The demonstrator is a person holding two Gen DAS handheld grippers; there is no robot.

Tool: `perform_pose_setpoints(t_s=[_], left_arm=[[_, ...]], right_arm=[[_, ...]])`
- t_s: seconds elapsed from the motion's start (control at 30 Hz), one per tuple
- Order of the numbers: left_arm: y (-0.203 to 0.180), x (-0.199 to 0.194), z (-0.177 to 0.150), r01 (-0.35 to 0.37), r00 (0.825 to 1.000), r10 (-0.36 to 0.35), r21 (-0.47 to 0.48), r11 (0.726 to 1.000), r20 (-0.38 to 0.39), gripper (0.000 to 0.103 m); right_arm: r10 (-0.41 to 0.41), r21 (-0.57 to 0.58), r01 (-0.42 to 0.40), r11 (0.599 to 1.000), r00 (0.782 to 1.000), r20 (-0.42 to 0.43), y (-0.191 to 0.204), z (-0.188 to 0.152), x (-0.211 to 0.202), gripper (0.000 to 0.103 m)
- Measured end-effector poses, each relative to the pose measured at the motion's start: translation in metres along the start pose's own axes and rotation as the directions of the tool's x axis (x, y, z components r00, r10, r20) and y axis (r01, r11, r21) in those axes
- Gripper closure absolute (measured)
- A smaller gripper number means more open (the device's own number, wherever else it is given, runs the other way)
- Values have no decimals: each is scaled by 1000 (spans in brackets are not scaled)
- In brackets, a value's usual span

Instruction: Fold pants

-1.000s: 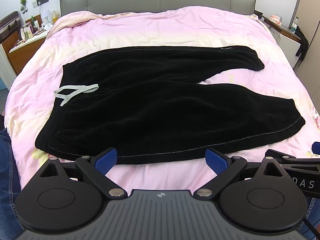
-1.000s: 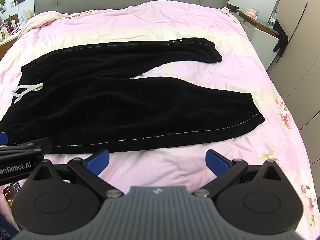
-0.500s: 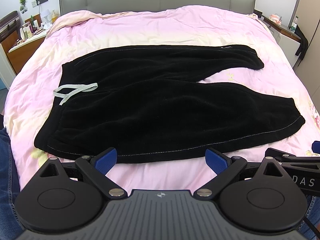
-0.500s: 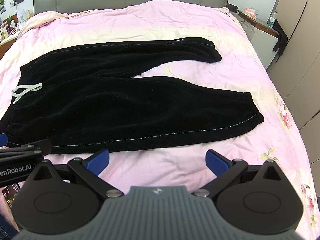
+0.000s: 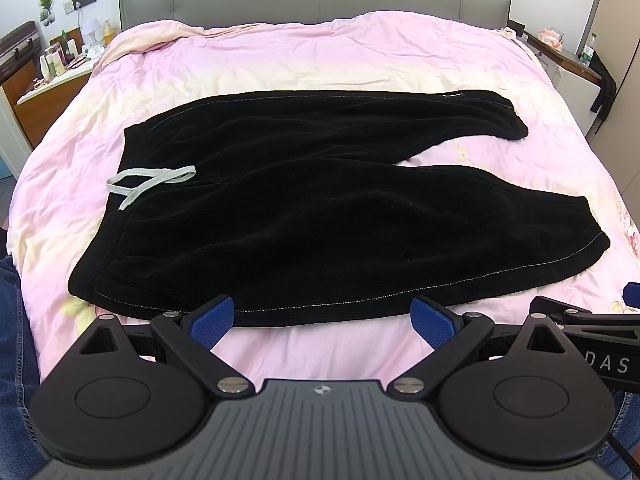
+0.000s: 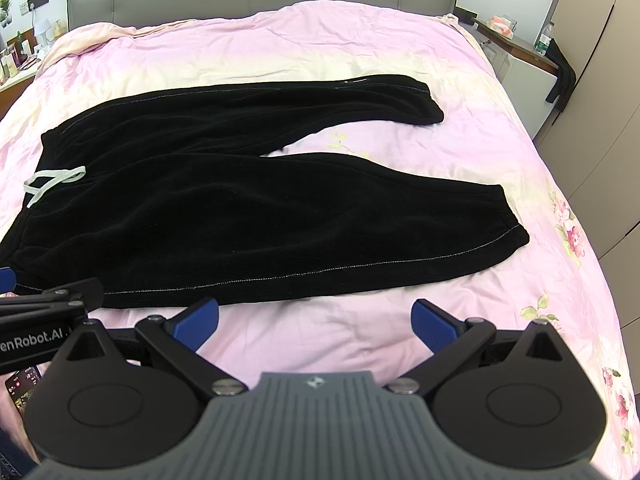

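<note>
Pants of black, velvety cloth lie flat across the pink quilt, waistband left with a grey drawstring, legs spread rightward. Only the right wrist view shows the beige wardrobe doors; the left shows a cluttered nightstand. The left gripper and right gripper hover wide apart, empty, just short of the near hem.

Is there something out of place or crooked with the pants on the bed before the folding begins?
Little stands out. The black pants lie flat on the pink duvet, but the two legs splay apart toward the cuffs instead of lying together. The grey drawstring trails loose over the waistband. Both grippers, left and right, are open and empty.
</note>
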State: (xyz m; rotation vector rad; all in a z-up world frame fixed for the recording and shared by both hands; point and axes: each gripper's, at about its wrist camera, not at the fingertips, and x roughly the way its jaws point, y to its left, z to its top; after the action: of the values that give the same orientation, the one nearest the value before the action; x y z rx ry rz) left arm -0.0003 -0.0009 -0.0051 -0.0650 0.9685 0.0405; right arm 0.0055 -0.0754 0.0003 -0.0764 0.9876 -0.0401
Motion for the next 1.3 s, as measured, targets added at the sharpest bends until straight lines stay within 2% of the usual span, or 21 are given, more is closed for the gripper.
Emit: perform_pose_setpoints(t_s=[1.3], left_arm=[[3, 1, 1, 7, 1000, -7, 0, 1000, 3, 0]], right_arm=[[-2, -6, 2, 1000, 1000, 2, 3, 3, 2, 5]])
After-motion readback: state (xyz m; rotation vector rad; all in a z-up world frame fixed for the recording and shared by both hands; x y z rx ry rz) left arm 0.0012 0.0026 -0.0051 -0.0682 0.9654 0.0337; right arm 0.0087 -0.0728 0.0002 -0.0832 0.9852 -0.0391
